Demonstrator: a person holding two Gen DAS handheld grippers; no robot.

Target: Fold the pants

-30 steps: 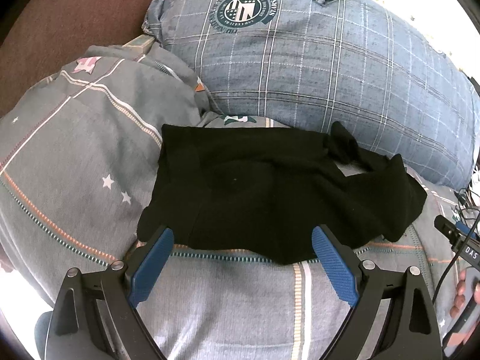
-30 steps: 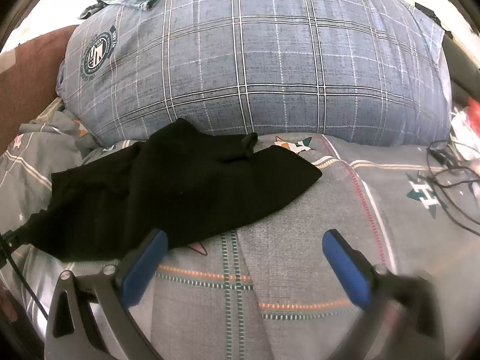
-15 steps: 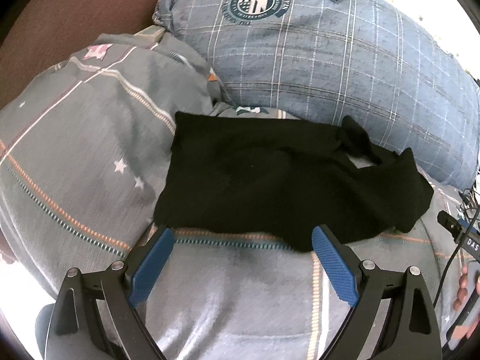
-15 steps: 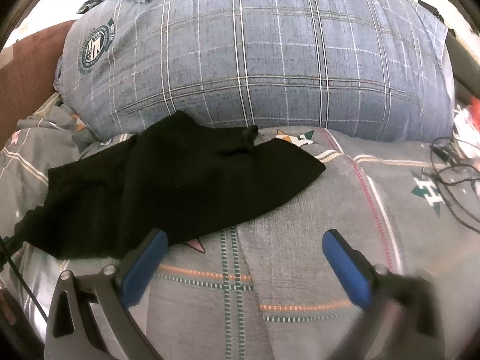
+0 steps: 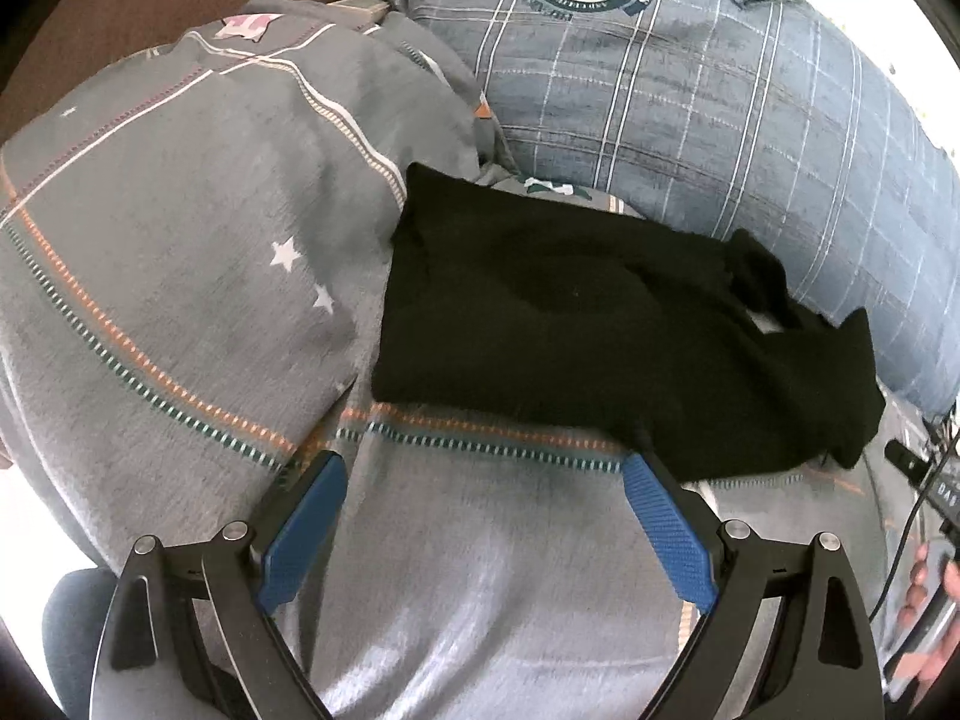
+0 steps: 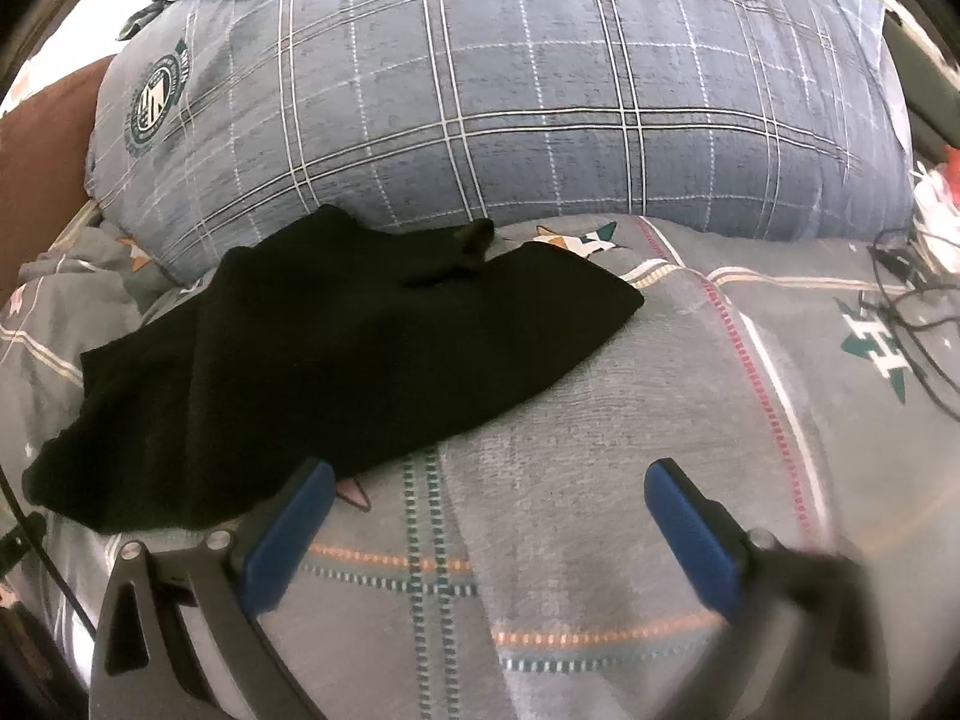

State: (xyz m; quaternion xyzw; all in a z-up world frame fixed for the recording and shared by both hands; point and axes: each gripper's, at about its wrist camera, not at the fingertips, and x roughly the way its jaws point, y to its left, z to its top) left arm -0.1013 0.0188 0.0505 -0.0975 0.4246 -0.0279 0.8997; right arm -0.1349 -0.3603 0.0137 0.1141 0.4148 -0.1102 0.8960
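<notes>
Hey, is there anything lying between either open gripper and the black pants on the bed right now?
Nothing visible. Only bare bedspread lies between the open left gripper and the black pants; the open right gripper already has its left finger at their near edge. The cables sit off to the right.

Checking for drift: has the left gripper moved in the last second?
Yes. The left gripper has backed off leftward: black pants and plaid blue pillow slid rightward.

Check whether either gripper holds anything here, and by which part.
Nothing is held. The left gripper and right gripper are open above the quilt, off the black fabric pants.
</notes>
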